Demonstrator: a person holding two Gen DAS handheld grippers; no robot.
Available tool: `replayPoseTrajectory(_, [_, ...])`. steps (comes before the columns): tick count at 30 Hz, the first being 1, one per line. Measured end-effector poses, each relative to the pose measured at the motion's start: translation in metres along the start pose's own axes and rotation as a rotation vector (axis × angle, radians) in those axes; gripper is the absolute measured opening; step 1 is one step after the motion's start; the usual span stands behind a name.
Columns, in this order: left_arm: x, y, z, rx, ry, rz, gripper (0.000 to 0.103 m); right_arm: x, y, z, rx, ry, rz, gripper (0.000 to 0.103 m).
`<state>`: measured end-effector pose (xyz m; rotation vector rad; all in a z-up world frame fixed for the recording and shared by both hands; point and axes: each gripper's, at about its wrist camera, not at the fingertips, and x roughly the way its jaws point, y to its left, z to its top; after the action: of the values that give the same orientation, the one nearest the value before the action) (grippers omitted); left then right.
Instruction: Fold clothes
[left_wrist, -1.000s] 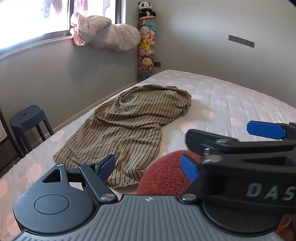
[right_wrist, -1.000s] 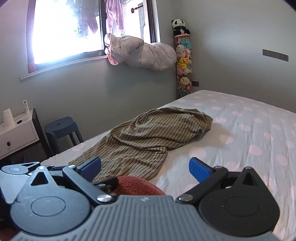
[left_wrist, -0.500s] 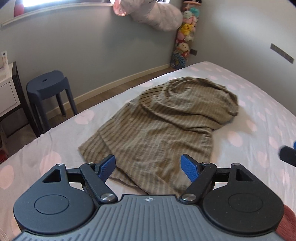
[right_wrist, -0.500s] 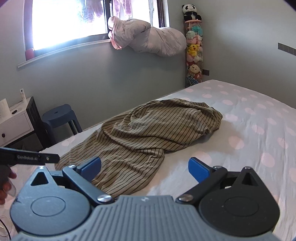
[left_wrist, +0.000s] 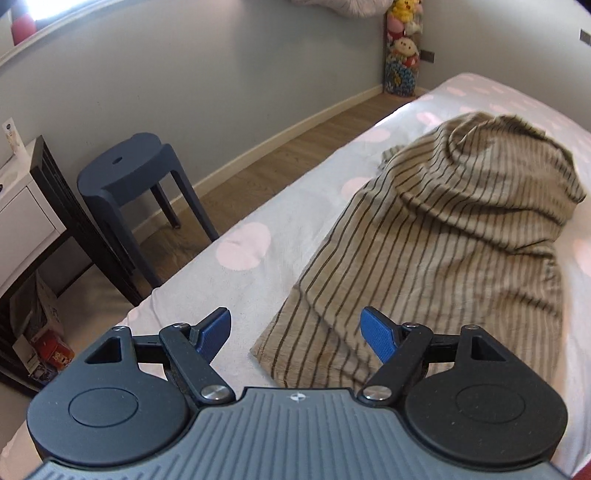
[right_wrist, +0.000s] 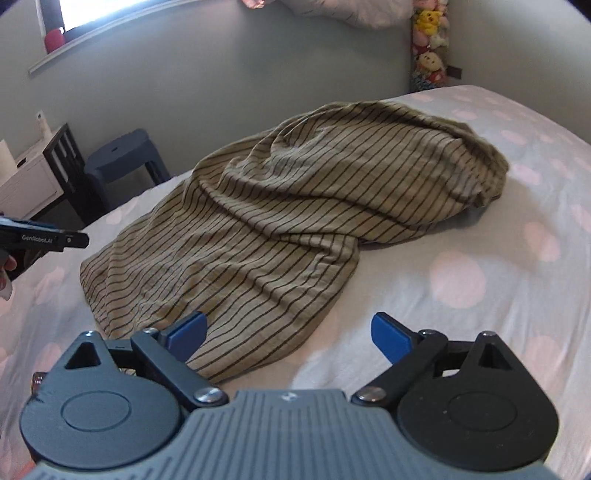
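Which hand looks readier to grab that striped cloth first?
Probably left. The left tongs are open around the near corner of the crumpled tan black-striped garment. The right tongs, also open, face mostly polka-dot bedsheet.

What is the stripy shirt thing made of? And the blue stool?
The striped garment looks like soft, thin woven or knit fabric, perhaps cotton: it drapes in loose folds and has a matte surface. The dark blue stool looks like moulded plastic: one smooth piece, seat and legs the same colour, with a slight sheen. Neither can be told for sure.

Home bedroom: dotted bed (right_wrist: 480, 258), plush toys (right_wrist: 428, 44), stool (left_wrist: 136, 173).
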<state>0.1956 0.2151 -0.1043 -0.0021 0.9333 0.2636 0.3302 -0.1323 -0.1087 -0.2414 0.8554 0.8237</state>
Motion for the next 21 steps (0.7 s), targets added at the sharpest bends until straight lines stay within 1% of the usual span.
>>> replayPoseTrajectory(3, [0.019,-0.001,0.0,0.027,0.022,-0.004,0.077,0.03,0.005,0.004,-0.023,0.064,0.041,0.089])
replayPoseTrajectory(7, [0.037,0.0,0.001,0.016,0.048,-0.025,0.076,0.066,0.006,0.008,-0.011,0.134,0.073,0.088])
replayPoseTrajectory(8, [0.041,-0.001,0.002,0.013,0.055,-0.031,0.075,0.074,0.006,0.009,-0.004,0.144,0.078,0.086])
replayPoseTrajectory(10, [0.048,-0.004,0.002,0.016,0.074,-0.049,0.069,0.083,0.007,0.011,0.005,0.158,0.093,0.08])
replayPoseTrajectory(11, [0.052,-0.006,0.003,0.02,0.085,-0.061,0.064,0.088,0.008,0.012,0.008,0.165,0.102,0.073])
replayPoseTrajectory(12, [0.055,-0.008,0.003,0.023,0.098,-0.072,0.057,0.092,0.01,0.012,0.008,0.17,0.108,0.063])
replayPoseTrajectory(13, [0.057,-0.01,0.003,0.025,0.11,-0.084,0.052,0.094,0.012,0.012,0.0,0.174,0.107,0.057])
replayPoseTrajectory(14, [0.06,-0.012,0.002,0.028,0.123,-0.107,0.039,0.096,0.013,0.012,-0.007,0.175,0.105,0.046])
replayPoseTrajectory(15, [0.062,-0.014,0.002,0.032,0.137,-0.132,0.029,0.095,0.014,0.012,-0.014,0.168,0.099,0.034])
replayPoseTrajectory(16, [0.062,-0.016,0.001,0.043,0.138,-0.14,0.028,0.095,0.015,0.012,-0.021,0.161,0.093,0.025])
replayPoseTrajectory(17, [0.061,-0.019,0.001,0.056,0.137,-0.144,0.025,0.094,0.016,0.013,-0.024,0.152,0.089,0.009])
replayPoseTrajectory(18, [0.06,-0.021,0.001,0.073,0.132,-0.152,0.016,0.091,0.014,0.013,-0.015,0.138,0.087,0.005])
replayPoseTrajectory(19, [0.058,-0.023,0.002,0.086,0.132,-0.165,0.012,0.088,0.013,0.015,-0.009,0.123,0.077,0.005])
replayPoseTrajectory(20, [0.054,-0.025,0.004,0.091,0.125,-0.175,0.008,0.085,0.012,0.016,-0.003,0.106,0.066,0.002])
replayPoseTrajectory(21, [0.05,-0.027,0.006,0.096,0.117,-0.182,0.007,0.079,0.01,0.016,0.001,0.089,0.051,0.001])
